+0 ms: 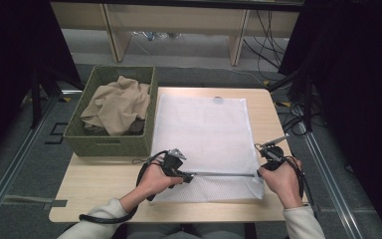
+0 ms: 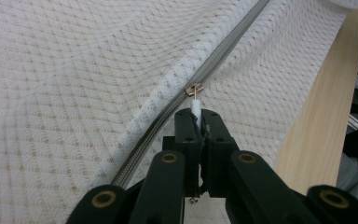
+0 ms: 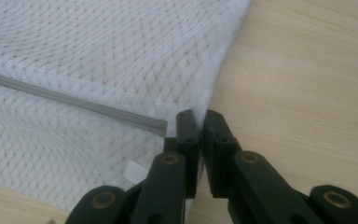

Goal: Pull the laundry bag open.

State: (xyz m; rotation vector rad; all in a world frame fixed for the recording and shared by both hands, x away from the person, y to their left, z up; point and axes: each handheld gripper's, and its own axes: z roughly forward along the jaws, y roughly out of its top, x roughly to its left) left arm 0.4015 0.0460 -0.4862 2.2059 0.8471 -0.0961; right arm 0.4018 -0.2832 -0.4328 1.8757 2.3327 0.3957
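A white mesh bag (image 1: 204, 134) lies flat on the wooden table (image 1: 99, 184), with a grey zipper (image 1: 224, 174) running across its near end. My left gripper (image 1: 188, 177) is at the zipper's left part. In the left gripper view it (image 2: 198, 112) is shut on the white pull tab (image 2: 196, 105), which hangs from the metal slider (image 2: 194, 89). My right gripper (image 1: 261, 171) is at the bag's near right edge. In the right gripper view it (image 3: 199, 114) is shut on the bag's edge, just beyond the zipper's end (image 3: 154, 125).
A green woven basket (image 1: 112, 142) stands at the table's left, holding a crumpled beige cloth (image 1: 119, 104) over something darker. Bare wood (image 3: 307, 93) shows right of the bag. Cables lie on the floor beyond the table.
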